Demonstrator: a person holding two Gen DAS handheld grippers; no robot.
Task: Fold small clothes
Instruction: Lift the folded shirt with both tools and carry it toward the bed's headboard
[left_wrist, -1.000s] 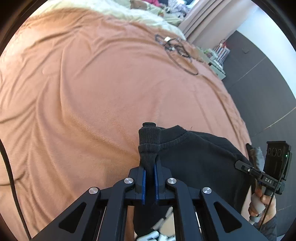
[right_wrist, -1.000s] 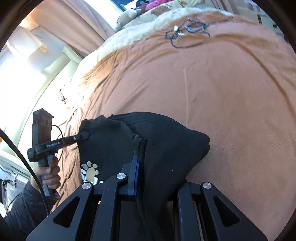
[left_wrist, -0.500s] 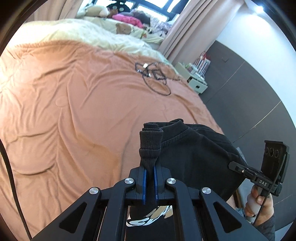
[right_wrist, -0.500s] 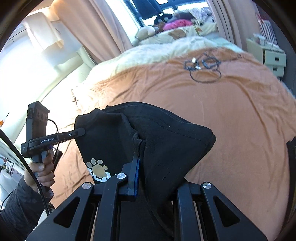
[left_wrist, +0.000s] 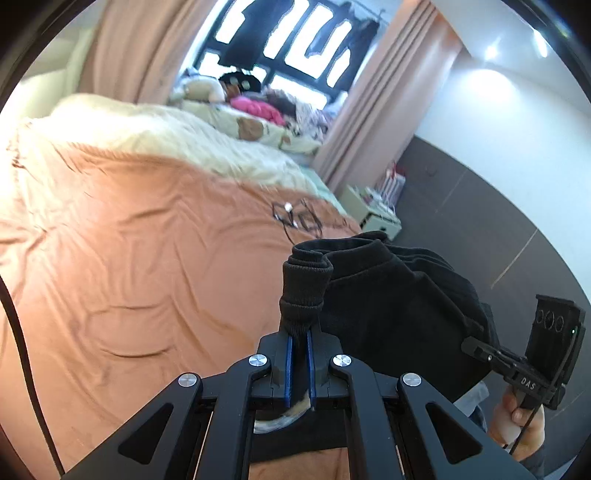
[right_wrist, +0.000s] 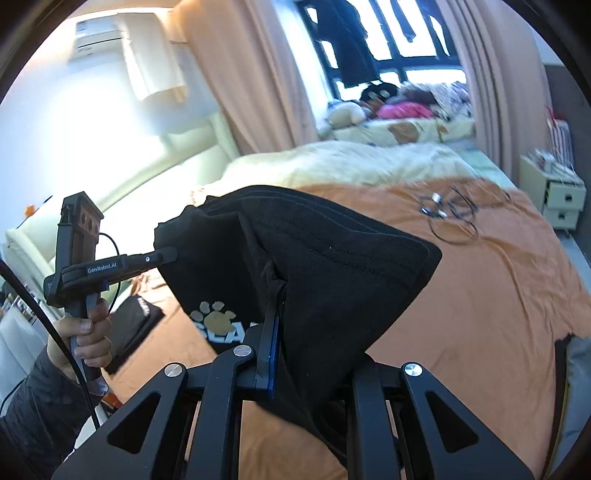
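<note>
A black sweatshirt (left_wrist: 391, 299) with a paw print (right_wrist: 216, 319) hangs in the air between both grippers, above the orange bedspread (left_wrist: 129, 258). My left gripper (left_wrist: 300, 338) is shut on its ribbed cuff (left_wrist: 304, 284), which sticks up between the blue pads. My right gripper (right_wrist: 280, 325) is shut on a bunched edge of the same sweatshirt (right_wrist: 325, 266); the cloth drapes over and hides its right finger. Each view shows the other gripper held in a hand at the garment's far side.
A tangle of black cable (right_wrist: 450, 210) lies on the far part of the bedspread. A cream blanket (left_wrist: 166, 133) and soft toys lie beyond, by the curtains and window. A white drawer unit (right_wrist: 554, 192) stands at the right. Another dark garment (right_wrist: 133, 325) lies at the left.
Both grippers have risen and tilted upward with the sweatshirt, lifting it off the bedspread. The window, curtains and far bedding have come into view.
</note>
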